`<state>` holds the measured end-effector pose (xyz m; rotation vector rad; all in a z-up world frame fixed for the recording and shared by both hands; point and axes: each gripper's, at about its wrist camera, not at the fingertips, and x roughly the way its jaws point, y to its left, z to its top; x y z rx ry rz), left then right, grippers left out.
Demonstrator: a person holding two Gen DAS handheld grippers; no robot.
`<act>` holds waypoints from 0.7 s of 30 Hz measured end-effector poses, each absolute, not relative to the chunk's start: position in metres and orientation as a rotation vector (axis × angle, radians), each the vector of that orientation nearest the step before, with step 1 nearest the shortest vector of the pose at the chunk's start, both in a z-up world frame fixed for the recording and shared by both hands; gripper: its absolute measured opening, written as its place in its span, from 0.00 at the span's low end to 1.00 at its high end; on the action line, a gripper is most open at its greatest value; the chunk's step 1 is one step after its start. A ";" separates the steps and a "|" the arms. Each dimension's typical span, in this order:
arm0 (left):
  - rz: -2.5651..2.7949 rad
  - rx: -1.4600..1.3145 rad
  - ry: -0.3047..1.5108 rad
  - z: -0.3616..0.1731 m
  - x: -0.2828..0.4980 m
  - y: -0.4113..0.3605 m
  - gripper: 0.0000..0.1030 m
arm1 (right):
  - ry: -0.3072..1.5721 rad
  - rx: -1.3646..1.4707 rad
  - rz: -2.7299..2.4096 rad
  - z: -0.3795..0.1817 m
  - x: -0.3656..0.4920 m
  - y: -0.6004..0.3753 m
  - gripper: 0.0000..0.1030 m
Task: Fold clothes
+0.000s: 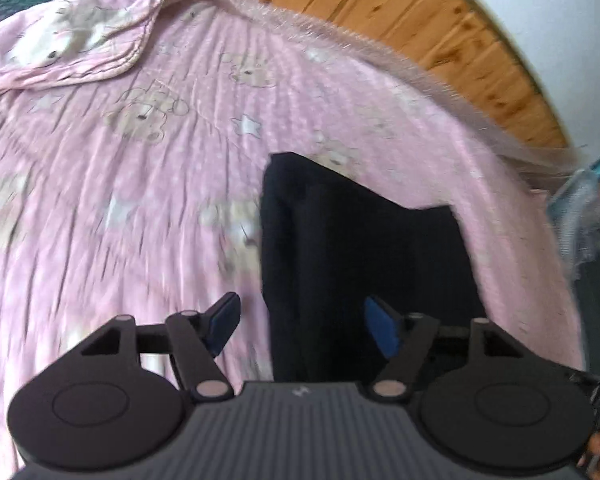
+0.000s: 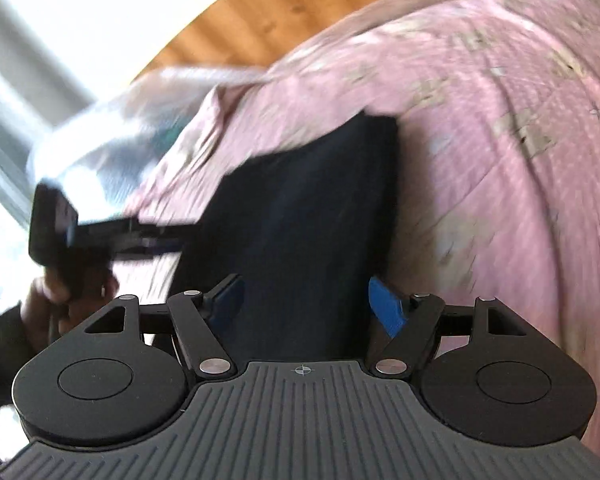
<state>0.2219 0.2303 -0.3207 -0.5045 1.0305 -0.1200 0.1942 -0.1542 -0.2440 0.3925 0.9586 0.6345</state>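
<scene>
L gripper (image 1: 300, 330): jaws released, blue pads well apart, nothing gripped. Black folded garment (image 1: 360, 248) lies flat below and ahead of the gap, its L edge running between the pads, most of it toward the R pad. R gripper (image 2: 306, 306): jaws also released, spread wide; same garment (image 2: 308, 208) spans the gap beneath them, pads not pressing it. Garment rests on pink bear-print bedsheet (image 1: 120, 200), near bed's edge. Wooden floor (image 1: 440, 40) beyond. Both views blurred. R view shows person's hand (image 2: 60, 300) holding L gripper at garment's L side.
</scene>
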 end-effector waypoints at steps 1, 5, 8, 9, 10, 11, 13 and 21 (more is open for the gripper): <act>-0.122 -0.513 1.023 -0.323 0.229 0.231 0.68 | 0.963 0.414 0.627 -0.251 0.205 -0.150 0.71; -0.164 -0.544 1.014 -0.328 0.243 0.230 0.59 | 0.981 0.484 0.664 -0.275 0.246 -0.140 0.66; -0.182 -0.582 1.030 -0.333 0.247 0.227 0.15 | 1.010 0.511 0.710 -0.283 0.255 -0.131 0.28; -0.182 -0.614 1.022 -0.332 0.246 0.228 0.12 | 1.018 0.500 0.715 -0.283 0.254 -0.128 0.17; -0.181 -0.631 1.007 -0.329 0.243 0.228 0.11 | 1.016 0.485 0.722 -0.282 0.255 -0.125 0.16; -0.179 -0.644 0.991 -0.326 0.240 0.229 0.10 | 1.010 0.460 0.736 -0.277 0.256 -0.122 0.14; -0.160 -0.665 0.958 -0.318 0.238 0.232 0.10 | 0.992 0.384 0.769 -0.259 0.256 -0.115 0.12; 0.015 -0.642 0.945 -0.325 0.279 0.247 0.20 | 0.969 0.089 0.777 -0.228 0.340 -0.057 0.40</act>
